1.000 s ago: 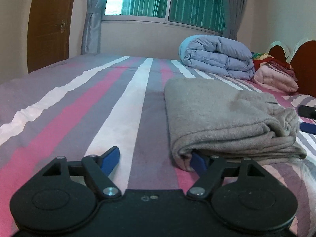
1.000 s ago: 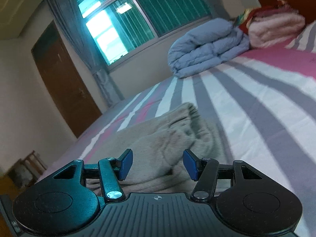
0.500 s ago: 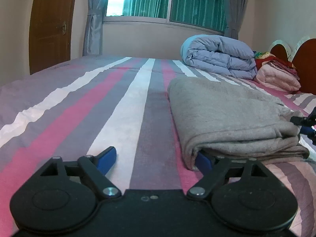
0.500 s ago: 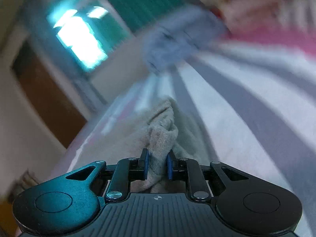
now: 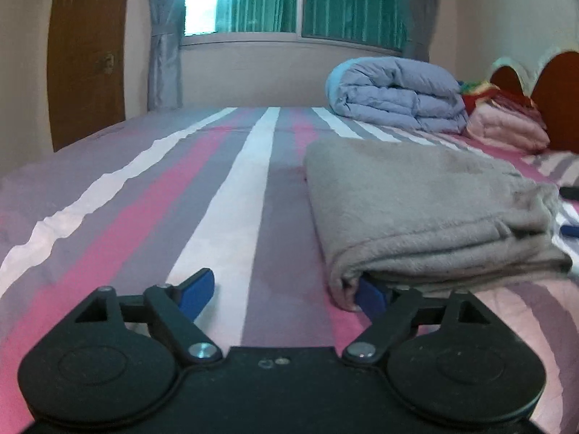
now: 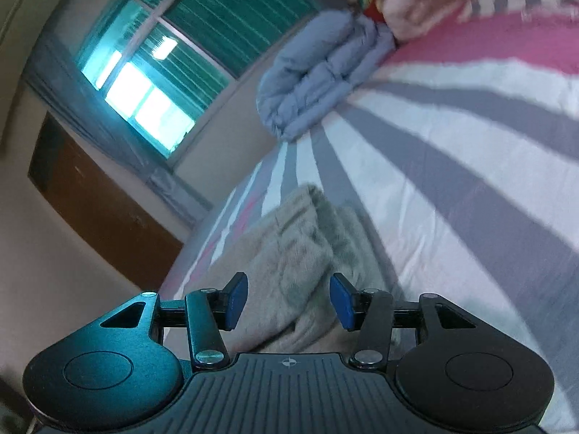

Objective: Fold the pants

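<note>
The grey-beige fleece pants (image 5: 416, 202) lie folded in a thick stack on the striped bed. My left gripper (image 5: 286, 291) is open and low on the sheet at the stack's near left corner. Its right fingertip (image 5: 369, 294) is tucked under the bottom fold, its left one rests on bare sheet. My right gripper (image 6: 287, 302) is open at the stack's other end, with the bunched edge of the pants (image 6: 289, 253) between its spread blue pads but not pinched. Its fingers (image 5: 570, 211) show at the right edge of the left wrist view.
The bed has a pink, grey and white striped sheet (image 5: 224, 188). A rolled blue-grey duvet (image 5: 398, 96) and pink folded bedding (image 5: 506, 126) lie near the wooden headboard (image 5: 557, 83). A window with green curtains (image 5: 296, 0) and a brown door (image 5: 87, 54) are behind.
My right gripper, pinched on the pants edge half a second ago, has opened and let go, and its view has tilted. My left gripper has stayed open with its right finger under the fold.
</note>
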A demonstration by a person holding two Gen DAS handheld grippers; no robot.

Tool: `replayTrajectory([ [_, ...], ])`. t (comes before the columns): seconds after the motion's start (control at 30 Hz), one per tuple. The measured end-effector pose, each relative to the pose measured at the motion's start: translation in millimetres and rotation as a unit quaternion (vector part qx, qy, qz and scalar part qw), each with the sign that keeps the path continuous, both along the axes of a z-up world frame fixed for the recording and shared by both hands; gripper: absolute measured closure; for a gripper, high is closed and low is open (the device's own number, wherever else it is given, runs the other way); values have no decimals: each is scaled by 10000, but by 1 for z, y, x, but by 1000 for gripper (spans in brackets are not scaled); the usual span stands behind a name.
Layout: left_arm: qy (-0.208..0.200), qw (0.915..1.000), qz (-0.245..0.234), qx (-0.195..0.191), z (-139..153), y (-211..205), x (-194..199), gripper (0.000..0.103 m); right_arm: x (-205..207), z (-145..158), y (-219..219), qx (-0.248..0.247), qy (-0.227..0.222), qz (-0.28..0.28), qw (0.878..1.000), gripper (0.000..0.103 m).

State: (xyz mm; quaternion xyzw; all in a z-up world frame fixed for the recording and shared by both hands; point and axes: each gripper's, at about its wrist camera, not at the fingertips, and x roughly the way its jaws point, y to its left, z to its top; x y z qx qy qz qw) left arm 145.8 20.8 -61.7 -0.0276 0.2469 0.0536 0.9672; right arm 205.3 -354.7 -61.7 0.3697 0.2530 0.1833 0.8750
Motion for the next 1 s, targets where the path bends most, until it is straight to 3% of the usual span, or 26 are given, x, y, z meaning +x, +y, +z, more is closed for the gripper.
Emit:
replayTrajectory([
  [0.17,11,10000,-1,-8,-1,1,1,23,19,-17,11,183,636,176,9977,52],
  [0.27,96,9999,-18,-62,-5,3,4,19,27,-22,12,437,642,143,9969,37],
  [0.33,107,9999,-15,-121,-6,5,5,18,32,-19,19,214,566,203,9980,33],
  [0.37,51,9999,8,-128,-5,6,4,18,34,-18,23,50,539,241,9982,40],
  [0.4,-29,9999,21,-99,-3,6,3,19,35,-15,25,-130,508,260,9983,57],
  [0.43,-268,9996,62,18,1,3,-3,20,35,-15,26,-271,496,230,9981,66],
  [0.47,-502,9985,48,206,5,-2,-9,21,34,-16,22,-155,449,190,9987,70],
  [0.53,-760,9962,10,433,9,-10,-16,29,25,-10,13,44,34,-5,10000,71],
  [0.6,-484,9983,26,320,2,-8,-9,27,16,-3,9,21,-256,-102,9996,71],
  [0.63,-221,9997,59,126,-3,-3,-2,23,21,-11,8,10,23,-76,10000,71],
  [0.67,-114,9999,82,-15,-6,0,1,22,33,-26,9,-48,599,14,9982,71],
  [0.7,-111,9999,96,-74,-5,2,1,21,40,-38,8,80,900,90,9959,70],
  [0.73,-108,9999,103,-64,-5,2,1,21,41,-37,6,157,839,107,9963,70],
  [0.83,-86,9999,137,6,-5,0,-1,24,35,-29,13,-212,667,204,9973,68],
  [0.9,-301,9995,68,113,1,-5,-8,30,31,-26,16,-319,543,232,9977,68],
  [0.93,-460,9986,53,257,4,-9,-13,27,31,-25,17,-261,468,232,9983,68],
  [1.0,-139,9996,159,196,-2,-6,-5,22,23,-20,19,-122,197,310,9993,68],
])
